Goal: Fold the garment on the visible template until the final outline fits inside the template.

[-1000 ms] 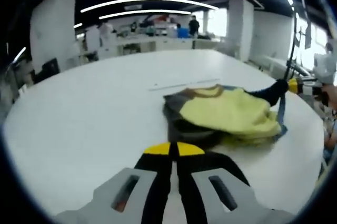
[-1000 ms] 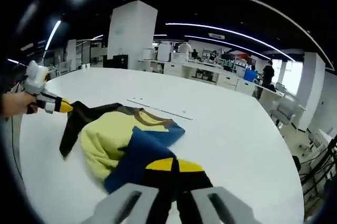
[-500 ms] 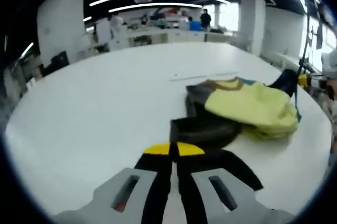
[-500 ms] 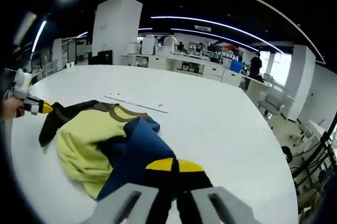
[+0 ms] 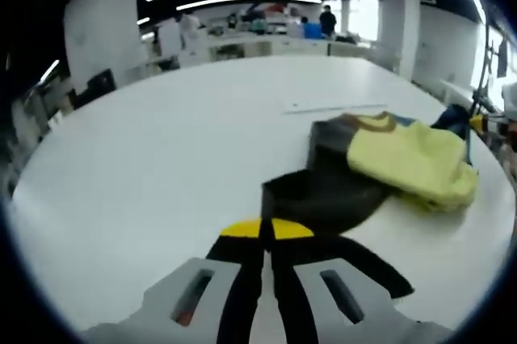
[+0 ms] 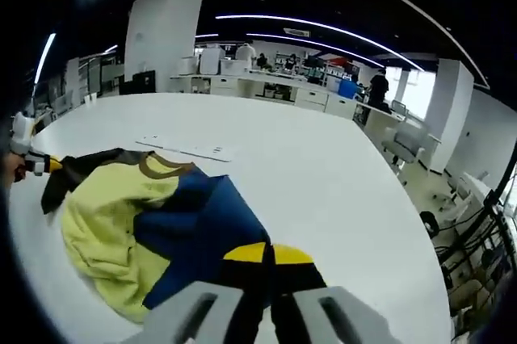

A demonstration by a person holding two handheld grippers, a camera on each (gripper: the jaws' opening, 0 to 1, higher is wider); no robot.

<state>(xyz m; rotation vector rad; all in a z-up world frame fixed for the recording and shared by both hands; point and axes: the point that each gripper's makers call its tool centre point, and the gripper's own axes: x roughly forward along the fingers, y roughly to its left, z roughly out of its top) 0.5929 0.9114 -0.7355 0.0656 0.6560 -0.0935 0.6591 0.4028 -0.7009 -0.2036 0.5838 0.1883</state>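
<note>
— Black cloth first, at the left: what has hold of it?

— The left gripper (image 5: 266, 231), seen in the left gripper view. Its yellow-tipped jaws are pressed together on the dark sleeve (image 5: 323, 199) of the garment (image 5: 396, 158), which stretches from the tips toward the body of the garment.

— And the garment itself, where does it lie?

— On the white table (image 5: 161, 142), to the right of centre in that view. The yellow body is bunched in a heap, with a brown neckline at its far edge and a bit of blue showing beyond it. A thin pale strip (image 5: 331, 106) lies flat on the table just behind the garment.

— Moving right, what does the right gripper view give?

— The same garment (image 6: 121, 215) from the other side, lower left in the picture. Blue fabric (image 6: 206, 235) runs from the yellow body straight into the right gripper (image 6: 266, 255), whose jaws are clamped tight on it. The other gripper (image 6: 36, 164) sits at the far left edge, touching the dark sleeve end.

— Is the strip there too?

— Yes, the pale strip (image 6: 186, 148) lies just past the neckline, apart from the cloth.

— Anything further right?

— Bare table (image 6: 339, 199), then desks and a standing person (image 6: 377, 90) in the background.
</note>
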